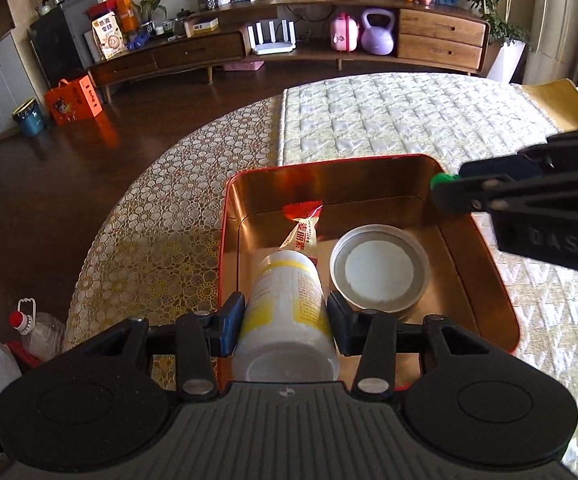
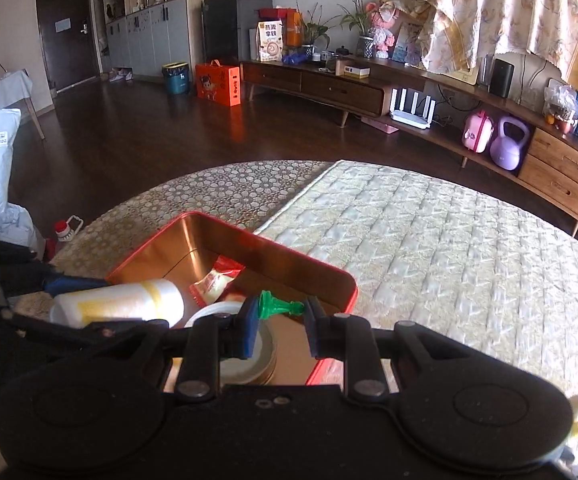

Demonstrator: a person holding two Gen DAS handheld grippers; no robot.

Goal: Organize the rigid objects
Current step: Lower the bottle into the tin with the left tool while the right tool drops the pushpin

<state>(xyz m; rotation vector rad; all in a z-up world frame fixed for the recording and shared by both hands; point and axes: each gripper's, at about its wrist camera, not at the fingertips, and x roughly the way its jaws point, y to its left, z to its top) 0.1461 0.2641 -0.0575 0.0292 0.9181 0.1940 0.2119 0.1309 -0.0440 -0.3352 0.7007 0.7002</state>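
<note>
While the left gripper (image 1: 285, 322) clamps a white and yellow bottle (image 1: 285, 304) lying on its side over the near part of the red tin box (image 1: 501, 292), the right gripper (image 2: 279, 326) pinches a small green piece (image 2: 279, 306) above the tin's right wall. Inside the tin, a round metal lid (image 1: 380, 266) lies beside the bottle, and a red snack packet (image 1: 303, 226) lies toward the far wall.

One bottle (image 1: 287, 304), one tin (image 1: 489, 280), one lid (image 1: 381, 268)
</note>
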